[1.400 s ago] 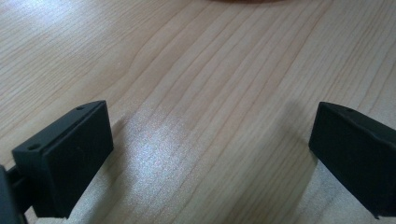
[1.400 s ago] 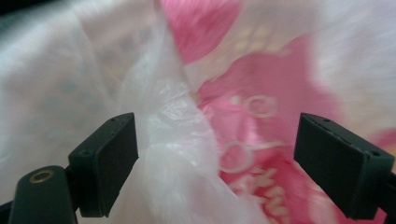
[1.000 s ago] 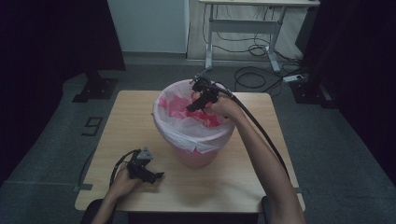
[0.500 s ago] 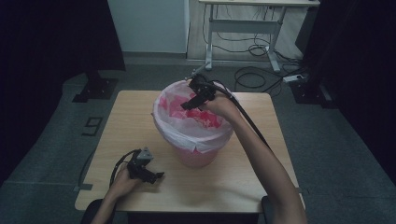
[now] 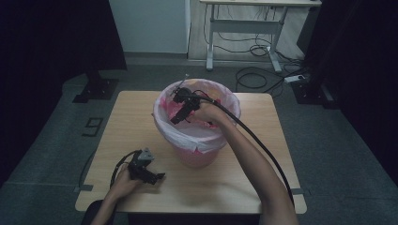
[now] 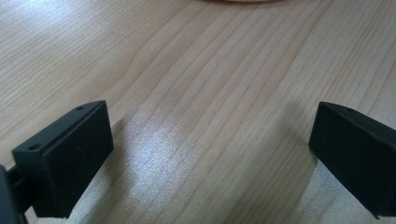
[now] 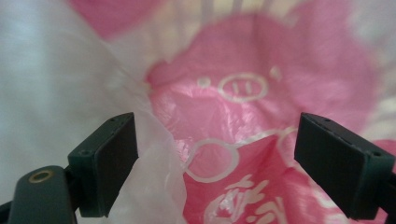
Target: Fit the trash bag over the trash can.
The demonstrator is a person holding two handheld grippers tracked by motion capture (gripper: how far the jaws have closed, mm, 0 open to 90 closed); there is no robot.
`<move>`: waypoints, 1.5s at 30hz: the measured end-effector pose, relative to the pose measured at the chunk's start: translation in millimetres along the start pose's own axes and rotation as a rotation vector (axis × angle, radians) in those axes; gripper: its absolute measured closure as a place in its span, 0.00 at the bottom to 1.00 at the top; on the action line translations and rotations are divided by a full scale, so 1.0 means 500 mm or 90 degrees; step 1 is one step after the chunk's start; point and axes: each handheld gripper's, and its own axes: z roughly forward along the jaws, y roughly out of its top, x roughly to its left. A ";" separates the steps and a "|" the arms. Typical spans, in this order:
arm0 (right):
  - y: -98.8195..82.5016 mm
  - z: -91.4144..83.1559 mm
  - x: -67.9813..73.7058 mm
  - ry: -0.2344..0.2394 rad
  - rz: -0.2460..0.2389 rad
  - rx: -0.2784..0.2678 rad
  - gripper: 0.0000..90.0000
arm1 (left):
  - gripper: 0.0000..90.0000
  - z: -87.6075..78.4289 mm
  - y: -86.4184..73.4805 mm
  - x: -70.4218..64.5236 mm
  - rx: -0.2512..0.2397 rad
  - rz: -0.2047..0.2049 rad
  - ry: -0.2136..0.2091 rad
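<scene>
High view: I'm reaching my right hand-held gripper (image 5: pixel 180 110) down into the pink bin (image 5: pixel 199 152) standing mid-counter (image 5: pixel 263 178), its rim wrapped by a white bag liner (image 5: pixel 187 133). Right gripper view: the 2 jaws are standing wide apart and have just been opening a bit further, a fold of white liner (image 7: pixel 154 186) is lying beside the left jaw, and the pink printed bag (image 7: pixel 243 140) is sitting between them, nothing pinched. My left hand-held gripper (image 5: pixel 149 174) is resting low on the counter near the front left corner, well apart from the bin; left gripper view is showing its 2 jaws spread wide over bare wood, gripping nothing.
</scene>
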 end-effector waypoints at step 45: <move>-0.174 -0.272 -0.025 -0.064 0.056 -0.123 0.13 | 0.00 0.001 0.001 -0.006 -0.001 -0.014 0.012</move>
